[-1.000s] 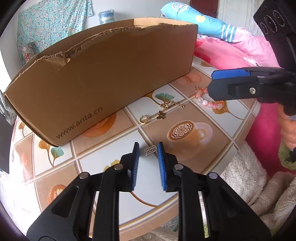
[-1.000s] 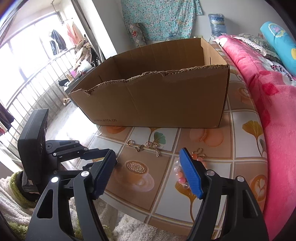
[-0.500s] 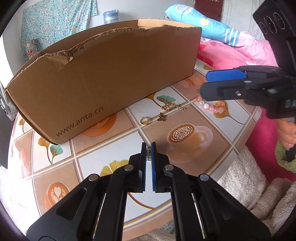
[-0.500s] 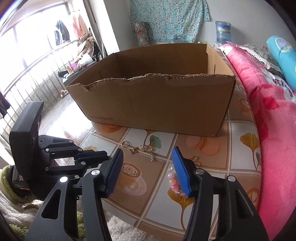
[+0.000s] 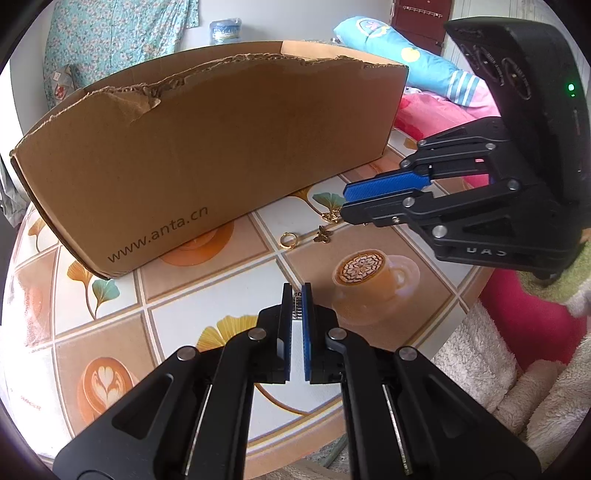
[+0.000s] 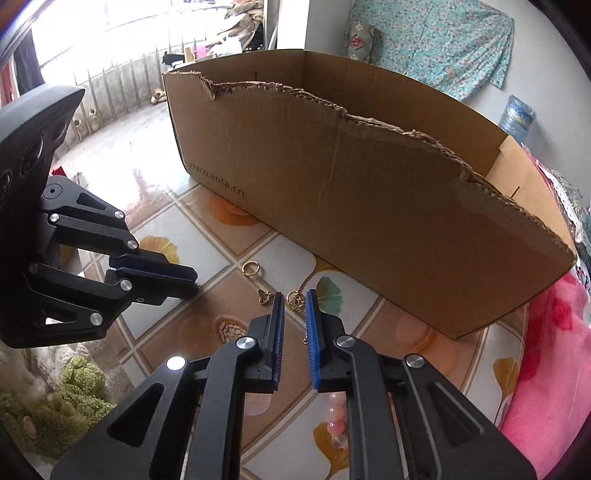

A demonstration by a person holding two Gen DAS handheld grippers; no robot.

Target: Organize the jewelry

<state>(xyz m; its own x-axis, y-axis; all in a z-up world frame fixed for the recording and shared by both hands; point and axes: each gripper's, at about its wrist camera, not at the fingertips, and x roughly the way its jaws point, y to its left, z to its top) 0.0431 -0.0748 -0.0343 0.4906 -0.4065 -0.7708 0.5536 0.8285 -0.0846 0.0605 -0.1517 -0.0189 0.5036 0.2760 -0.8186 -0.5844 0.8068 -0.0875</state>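
Tiled tabletop [image 5: 207,321]: left gripper [image 5: 296,295] pinches a small clip [image 5: 296,303]; right gripper [image 6: 294,301], jaws just narrowing, nearly together around a gold chain [image 6: 295,297]. Next comes the box [image 5: 221,147].

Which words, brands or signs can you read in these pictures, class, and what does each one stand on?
"www.anta.cn": printed on the front wall of the cardboard box, readable in both views.
Raised letters on the right tongs' black body: they show upside down and cannot be read with certainty.
Label on the water jug behind the box: too small and blurred to read.
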